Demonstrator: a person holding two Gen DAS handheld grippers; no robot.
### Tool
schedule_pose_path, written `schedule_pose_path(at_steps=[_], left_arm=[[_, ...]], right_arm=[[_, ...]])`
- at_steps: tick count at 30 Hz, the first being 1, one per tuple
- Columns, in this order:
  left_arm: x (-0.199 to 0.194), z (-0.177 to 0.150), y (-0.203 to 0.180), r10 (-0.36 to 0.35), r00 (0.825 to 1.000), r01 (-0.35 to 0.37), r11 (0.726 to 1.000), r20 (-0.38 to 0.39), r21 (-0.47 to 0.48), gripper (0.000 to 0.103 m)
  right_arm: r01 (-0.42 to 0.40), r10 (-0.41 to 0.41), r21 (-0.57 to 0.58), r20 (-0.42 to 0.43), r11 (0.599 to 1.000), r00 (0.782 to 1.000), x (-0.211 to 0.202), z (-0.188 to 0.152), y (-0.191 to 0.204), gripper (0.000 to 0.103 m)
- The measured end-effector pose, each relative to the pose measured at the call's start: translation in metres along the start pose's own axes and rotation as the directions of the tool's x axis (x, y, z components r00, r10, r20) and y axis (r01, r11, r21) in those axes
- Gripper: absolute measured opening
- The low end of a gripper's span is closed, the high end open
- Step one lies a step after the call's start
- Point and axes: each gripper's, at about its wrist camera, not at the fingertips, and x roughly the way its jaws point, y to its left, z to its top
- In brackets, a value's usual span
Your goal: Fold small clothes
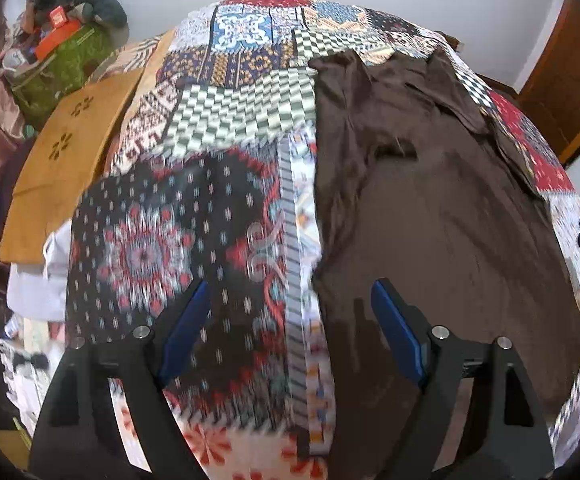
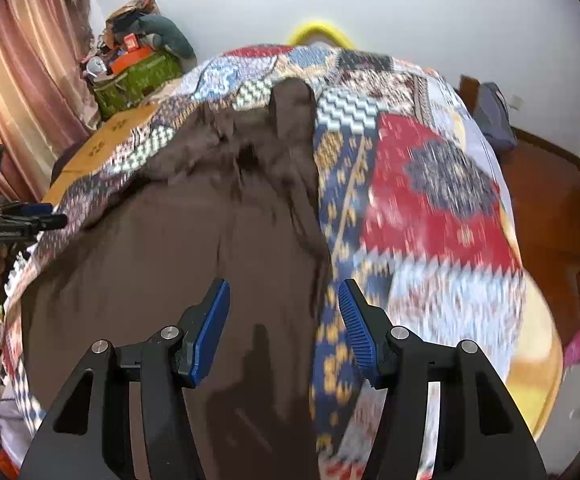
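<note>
A patchwork bedspread covers the whole work surface, and on it lies a brown garment, spread flat with its rumpled collar end toward the far side and its long edge running down the middle of the left wrist view. In the right wrist view the same garment fills the left and centre, with the bedspread showing to its right. Beyond the far left corner stands a green fabric bag, stuffed and heaped over its top with bundled cloth, an orange box and a dark grey-green cushion-like bundle; its inner contents cannot be made out. A tan wooden board with flower cut-outs lies at the bed's left edge. The left gripper hovers with jaws spread wide, nothing between them, over the garment's left edge. The right gripper stands about half open and empty above the garment's right edge.
</note>
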Motion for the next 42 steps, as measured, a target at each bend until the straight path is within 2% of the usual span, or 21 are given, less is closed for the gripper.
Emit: schedule_pose_path(at_steps=[5,7,9,12,14,17,19,20,21,22,23,24,28,32,35,38,39,40,42], left_arm=[[-0.004,-0.038,-0.010,-0.043,0.998,0.043,0.999,-0.036,0.012,0.082],[-0.002,-0.048,-0.017,-0.039,0.998,0.040,0.999,-0.039,0.016,0.082],[-0.006,-0.053,-0.018,-0.043,0.999,0.043,0.999,-0.021,0.001,0.082],[-0.011,-0.060,-0.013,-0.107,0.994,0.105,0.992,-0.031,-0.063,0.082],[-0.014,-0.067,-0.018,-0.099,0.995,0.097,0.994,-0.032,-0.054,0.082],[-0.016,-0.076,-0.023,-0.127,0.992,0.126,0.991,-0.026,-0.037,0.081],[-0.017,-0.079,-0.023,-0.163,0.987,0.162,0.986,-0.017,-0.051,0.064],[-0.019,-0.080,-0.024,-0.185,0.983,0.184,0.981,-0.013,-0.054,0.057],[-0.021,-0.079,-0.026,-0.199,0.980,0.199,0.979,-0.009,-0.053,0.037],[-0.023,-0.077,-0.027,-0.199,0.980,0.198,0.979,-0.011,-0.049,0.018],[-0.026,-0.074,-0.029,-0.179,0.984,0.179,0.983,-0.013,-0.039,0.010],[-0.028,-0.070,-0.029,-0.178,0.984,0.177,0.984,-0.012,-0.035,0.005],[-0.054,-0.053,-0.022,-0.175,0.984,0.176,0.984,0.044,-0.028,0.005],[-0.084,-0.026,-0.013,-0.161,0.982,0.164,0.986,0.104,-0.025,0.005],[-0.088,-0.012,-0.012,-0.143,0.985,0.146,0.989,0.095,-0.031,0.005],[-0.078,-0.007,-0.011,-0.150,0.986,0.153,0.987,0.071,-0.042,0.009],[-0.070,-0.008,-0.012,-0.165,0.985,0.168,0.985,0.050,-0.046,0.019],[-0.064,-0.013,-0.012,-0.186,0.982,0.187,0.981,0.031,-0.053,0.035],[-0.048,-0.023,-0.013,-0.245,0.969,0.244,0.967,-0.018,-0.071,0.052]], right_arm=[[0.012,-0.012,0.003,-0.062,1.000,0.998,0.003,-0.036,0.000,0.053],[0.014,-0.014,0.005,-0.080,1.000,0.997,0.003,-0.046,0.001,0.053],[0.006,-0.004,0.027,-0.089,1.000,0.996,0.002,-0.055,0.000,0.053],[-0.011,0.017,0.081,-0.072,0.997,0.997,-0.003,-0.066,-0.006,0.053],[-0.015,0.024,0.105,-0.082,0.994,0.996,-0.005,-0.071,-0.008,0.053],[-0.046,0.061,0.140,-0.098,0.989,0.993,-0.003,-0.078,-0.013,0.053],[-0.066,0.083,0.160,-0.107,0.985,0.991,0.001,-0.080,-0.015,0.053],[-0.092,0.111,0.173,-0.105,0.981,0.988,0.003,-0.079,-0.016,0.047],[-0.130,0.149,0.181,-0.099,0.975,0.984,0.003,-0.080,-0.014,0.039],[-0.150,0.169,0.183,-0.092,0.972,0.981,0.000,-0.081,-0.013,0.019],[-0.155,0.174,0.178,-0.095,0.972,0.980,0.001,-0.079,-0.010,0.006],[-0.142,0.157,0.153,-0.096,0.978,0.983,-0.001,-0.076,-0.004,0.006],[-0.144,0.150,0.087,-0.061,0.986,0.987,-0.013,-0.065,0.009,0.005],[-0.157,0.154,0.067,0.040,0.985,0.987,-0.038,-0.043,0.015,0.004],[-0.162,0.157,0.062,0.078,0.985,0.985,-0.045,-0.037,0.017,0.004],[-0.131,0.127,0.067,0.063,0.989,0.990,-0.034,-0.039,0.016,0.004],[-0.126,0.122,0.080,0.048,0.989,0.991,-0.026,-0.042,0.014,0.004],[-0.123,0.120,0.089,0.035,0.988,0.992,-0.021,-0.043,0.012,0.004],[-0.100,0.100,0.104,0.002,0.990,0.995,-0.009,-0.050,0.008,0.004]])
